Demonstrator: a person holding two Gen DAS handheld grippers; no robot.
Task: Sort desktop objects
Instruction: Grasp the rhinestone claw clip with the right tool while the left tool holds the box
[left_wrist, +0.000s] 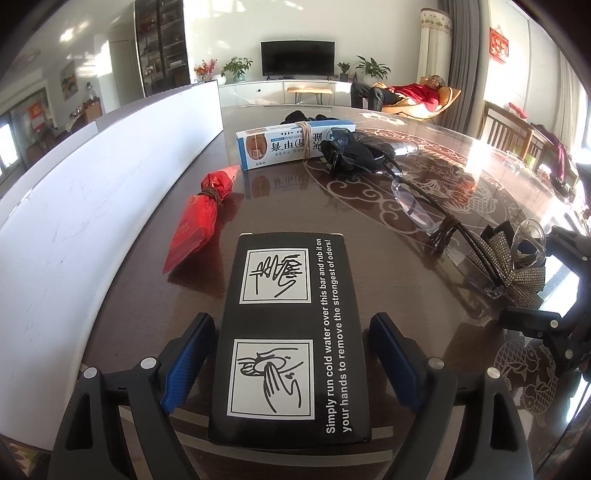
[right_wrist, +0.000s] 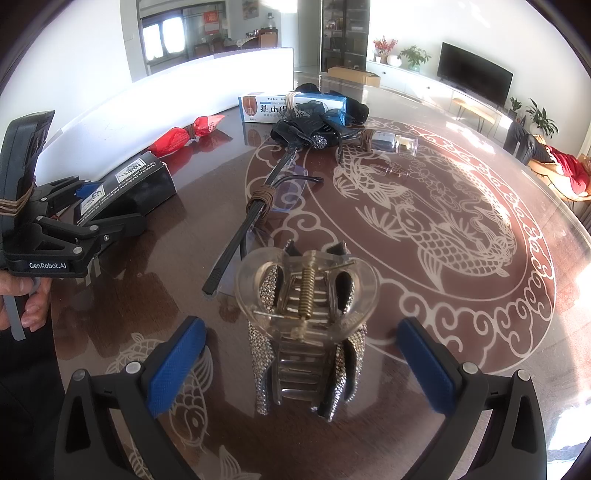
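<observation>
A black box (left_wrist: 291, 332) with white hand-washing drawings lies flat on the table between the blue pads (left_wrist: 188, 362) of my left gripper (left_wrist: 291, 317). A thin gap shows on each side, so the jaws stand open around it. In the right wrist view a clear claw hair clip (right_wrist: 306, 321) trimmed with rhinestones stands on the table inside my right gripper (right_wrist: 301, 321). That gripper is open wide, well apart from the clip on both sides. The left gripper (right_wrist: 107, 210) and the box (right_wrist: 129, 184) also show at the far left.
A red packet (left_wrist: 201, 218), a blue-and-white carton (left_wrist: 291, 142), a black bow clip (left_wrist: 354, 147), glasses (left_wrist: 417, 206) bound with a band and a small clear bottle (right_wrist: 395, 142) lie further out. A white board (left_wrist: 92, 184) walls the left side. A hand (right_wrist: 33, 306) holds the left gripper.
</observation>
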